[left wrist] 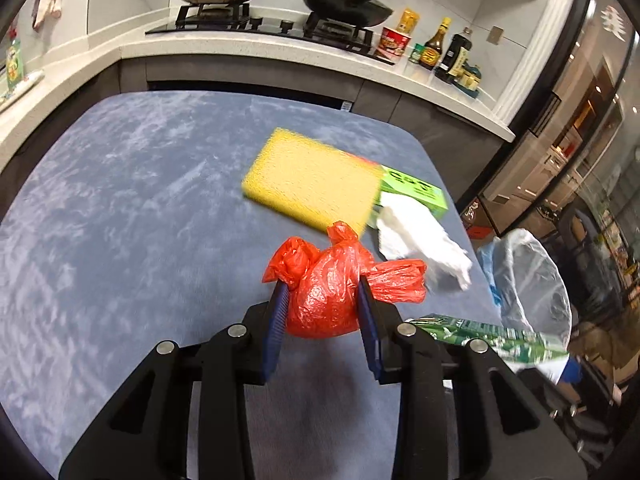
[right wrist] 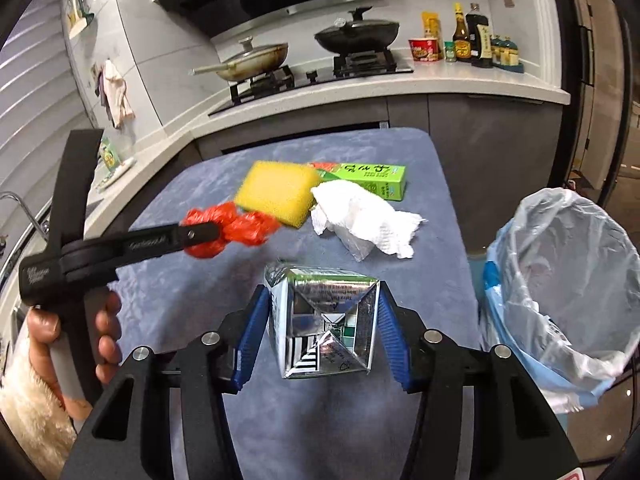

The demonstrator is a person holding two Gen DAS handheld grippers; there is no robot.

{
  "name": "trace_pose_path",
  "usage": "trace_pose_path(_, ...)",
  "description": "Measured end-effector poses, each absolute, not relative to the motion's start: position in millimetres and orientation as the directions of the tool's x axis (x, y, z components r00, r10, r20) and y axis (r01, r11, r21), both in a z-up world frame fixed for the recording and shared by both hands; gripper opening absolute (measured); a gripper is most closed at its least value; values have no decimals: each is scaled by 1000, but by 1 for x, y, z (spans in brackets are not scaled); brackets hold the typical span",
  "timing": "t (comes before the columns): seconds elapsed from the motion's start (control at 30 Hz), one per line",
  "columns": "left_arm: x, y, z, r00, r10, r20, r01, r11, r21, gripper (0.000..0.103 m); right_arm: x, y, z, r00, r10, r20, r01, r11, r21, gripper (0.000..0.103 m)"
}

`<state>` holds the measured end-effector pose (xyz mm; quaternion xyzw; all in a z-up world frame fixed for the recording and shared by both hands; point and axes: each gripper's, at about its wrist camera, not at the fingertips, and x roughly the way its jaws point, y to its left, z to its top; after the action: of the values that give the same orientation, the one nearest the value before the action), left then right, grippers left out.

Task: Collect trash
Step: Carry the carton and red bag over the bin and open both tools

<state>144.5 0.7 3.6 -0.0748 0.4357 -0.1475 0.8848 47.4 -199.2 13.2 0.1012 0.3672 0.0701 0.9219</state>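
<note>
Blue surface (right wrist: 168, 288) filling the middle of both views, carrying what is left to clear. Lined bin (right wrist: 560, 292) at the right edge of the right wrist view, just beside the surface and mouth open, presumably parked there so each piece can be swung straight over the rim. Yellow sponge (left wrist: 312, 184) at centre, overlapping the green box (right wrist: 372, 178) behind it. Crumpled white paper towel (right wrist: 360, 224) just in front of that box, loose and untouched. Drink carton (right wrist: 326, 320) low in the centre of the right wrist view, foil end toward the camera, pinched between the right tongs (right wrist: 324, 336), spread about as wide as the carton and pressing both side walls; likely bound for the bin. Knotted red plastic bag (left wrist: 328, 288) below the sponge in the left wrist view, squeezed at its bulge by the left tongs (left wrist: 322, 300), half closed, tied ears poking out either side. Apparently lifted clear of the surface, though contact underneath cannot be told.
</note>
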Motion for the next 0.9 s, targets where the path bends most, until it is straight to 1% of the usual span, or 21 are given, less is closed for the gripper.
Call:
trace_pose_path(0.33, 110, -42, 26, 554, -384, -739, 308, 919, -247, 32, 6, -242, 37, 782, 109, -614, 60, 967, 249, 46)
trace_pose_path(0.47, 104, -66, 29, 544, -402, -737, 345, 907, -240, 32, 2, -263, 36, 783, 109, -613, 93, 953, 289, 45)
trace_pose_path(0.67, 98, -90, 37, 533, -425, -732, 389, 891, -234, 32, -6, -272, 43, 804, 79, -590, 114, 952, 284, 45)
trace_pose_path(0.9, 105, -135, 47, 509, -468, -722, 470, 854, -222, 32, -8, -326, 60, 837, -87, -540, 267, 927, 265, 45)
